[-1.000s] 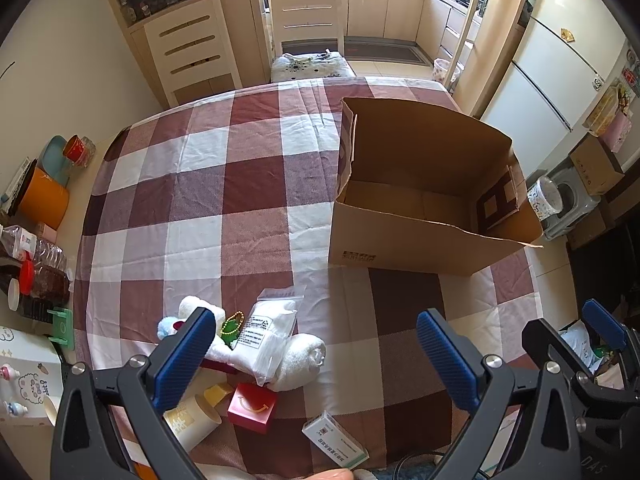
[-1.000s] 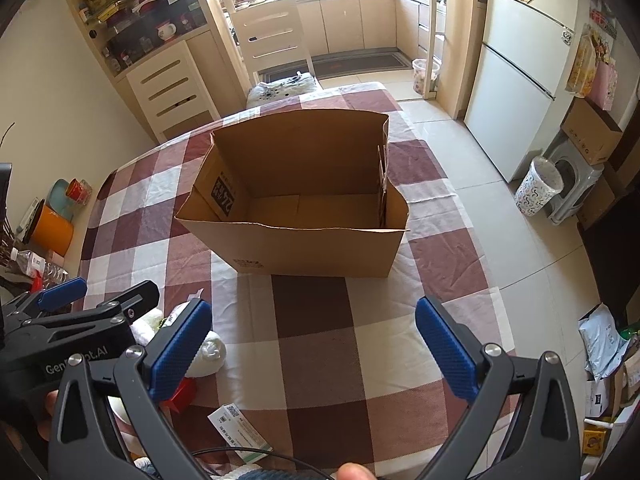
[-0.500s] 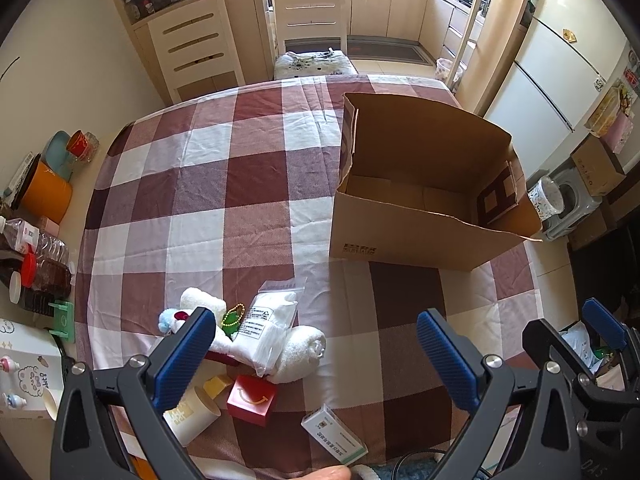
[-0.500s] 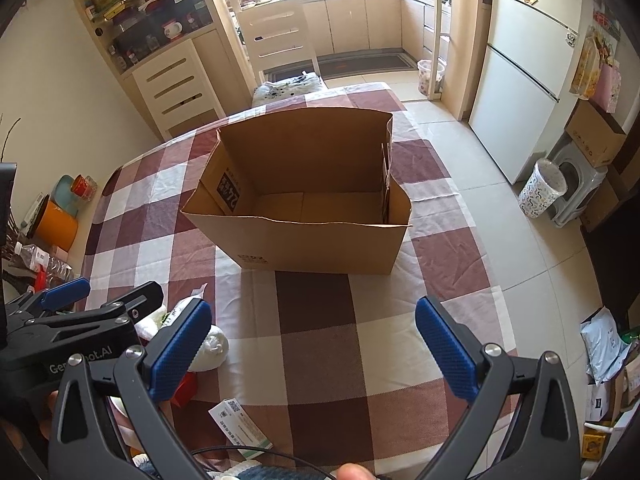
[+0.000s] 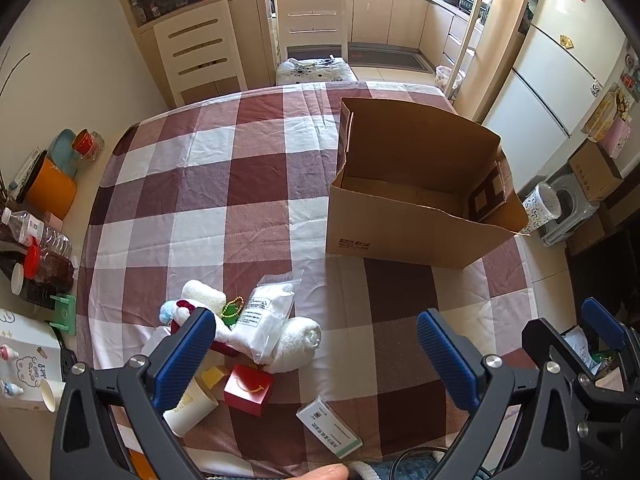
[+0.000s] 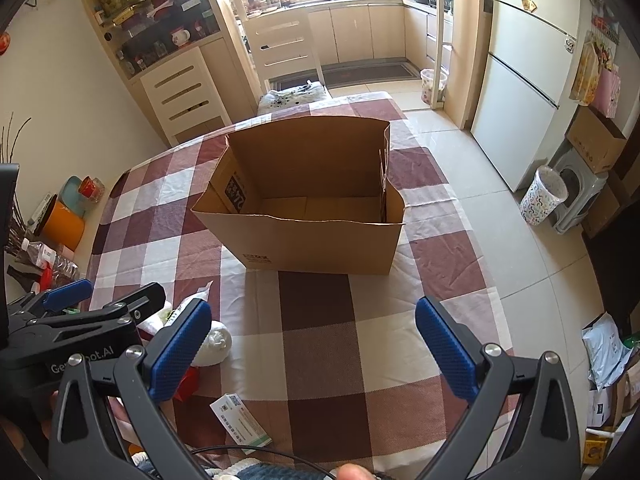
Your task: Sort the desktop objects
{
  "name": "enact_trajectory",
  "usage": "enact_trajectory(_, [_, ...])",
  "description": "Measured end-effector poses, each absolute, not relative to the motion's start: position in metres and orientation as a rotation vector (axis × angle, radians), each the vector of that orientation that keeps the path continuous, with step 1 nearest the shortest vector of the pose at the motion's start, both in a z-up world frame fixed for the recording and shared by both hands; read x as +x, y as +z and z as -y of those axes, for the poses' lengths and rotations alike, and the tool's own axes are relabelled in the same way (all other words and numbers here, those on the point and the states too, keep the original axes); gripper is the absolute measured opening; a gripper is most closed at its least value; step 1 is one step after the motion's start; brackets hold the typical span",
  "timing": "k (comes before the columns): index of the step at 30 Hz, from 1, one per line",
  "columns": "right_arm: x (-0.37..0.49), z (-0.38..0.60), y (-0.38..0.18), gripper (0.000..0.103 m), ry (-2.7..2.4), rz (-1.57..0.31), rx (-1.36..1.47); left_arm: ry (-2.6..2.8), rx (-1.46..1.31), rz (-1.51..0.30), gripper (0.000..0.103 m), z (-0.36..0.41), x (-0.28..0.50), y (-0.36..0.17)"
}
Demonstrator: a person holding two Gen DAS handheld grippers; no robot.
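My left gripper (image 5: 312, 354) hangs above the near edge of the table with its blue-padded jaws spread wide and nothing between them; my right gripper (image 6: 312, 354) is just as wide apart and just as empty, held beside the left one over the maroon-and-white checked tablecloth (image 5: 208, 184).

The open brown cardboard box (image 5: 404, 224) stands upright on the far right part of the cloth, its flaps up and its floor bare as far as I can see; in the right wrist view the same box (image 6: 316, 240) sits straight ahead of me.

The things to sort lie in a loose heap at the near left, well apart from the box: a clear zip bag of white material with a printed label (image 5: 266, 316) lies across a rolled white towel (image 5: 298, 342); a string of green beads (image 5: 232, 310) sits just beside the bag; a small red cube-shaped box with a yellow curved mark (image 5: 248, 390) rests near a tipped-over cream paper cup (image 5: 192, 406); a white and green flat carton (image 5: 328, 426) lies alone, nearest to me, on a dark square.

Beyond the cloth's left edge stand an orange pot (image 5: 52, 190) and a clear plastic bottle (image 5: 36, 232).
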State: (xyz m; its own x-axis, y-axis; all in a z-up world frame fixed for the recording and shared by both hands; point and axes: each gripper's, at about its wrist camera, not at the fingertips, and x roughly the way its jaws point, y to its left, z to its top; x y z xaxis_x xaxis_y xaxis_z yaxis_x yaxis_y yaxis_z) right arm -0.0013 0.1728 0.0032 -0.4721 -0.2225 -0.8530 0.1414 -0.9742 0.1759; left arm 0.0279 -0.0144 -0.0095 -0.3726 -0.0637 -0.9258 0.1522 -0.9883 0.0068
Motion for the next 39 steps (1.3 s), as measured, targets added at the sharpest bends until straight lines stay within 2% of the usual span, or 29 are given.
enact_trajectory(7, [0.006,-0.174,-0.014,0.103,-2.443,0.115,1.512,-2.456,1.698,-0.229,0.103,0.027,0.047,-0.026])
enact_trajectory(15, [0.018,-0.171,-0.084,0.103,-2.300,0.000,1.640,-2.339,1.685,-0.292,0.103,0.093,0.095,-0.074])
enact_trajectory(18, [0.028,-0.165,-0.110,0.103,-2.208,-0.042,1.675,-2.305,1.706,-0.248,0.103,0.115,0.128,-0.095])
enact_trajectory(23, [0.043,-0.143,-0.141,0.103,-2.026,-0.006,1.704,-2.305,1.681,-0.132,0.103,0.147,0.186,-0.123])
enact_trajectory(25, [0.049,-0.128,-0.146,0.103,-1.985,-0.034,1.691,-2.315,1.666,-0.118,0.103,0.158,0.202,-0.135])
enact_trajectory(32, [0.072,-0.071,-0.164,0.102,-1.876,-0.200,1.618,-2.455,1.599,-0.288,0.102,0.171,0.214,-0.150])
enact_trajectory(35, [0.090,-0.051,-0.172,0.102,-1.893,-0.360,1.539,-2.495,1.624,-0.325,0.102,0.167,0.200,-0.162])
enact_trajectory(37, [0.101,-0.042,-0.182,0.101,-1.872,-0.408,1.531,-2.512,1.661,-0.337,0.093,0.162,0.192,-0.174])
enact_trajectory(39, [0.109,-0.035,-0.191,0.098,-1.859,-0.413,1.530,-2.524,1.708,-0.344,0.066,0.157,0.185,-0.185])
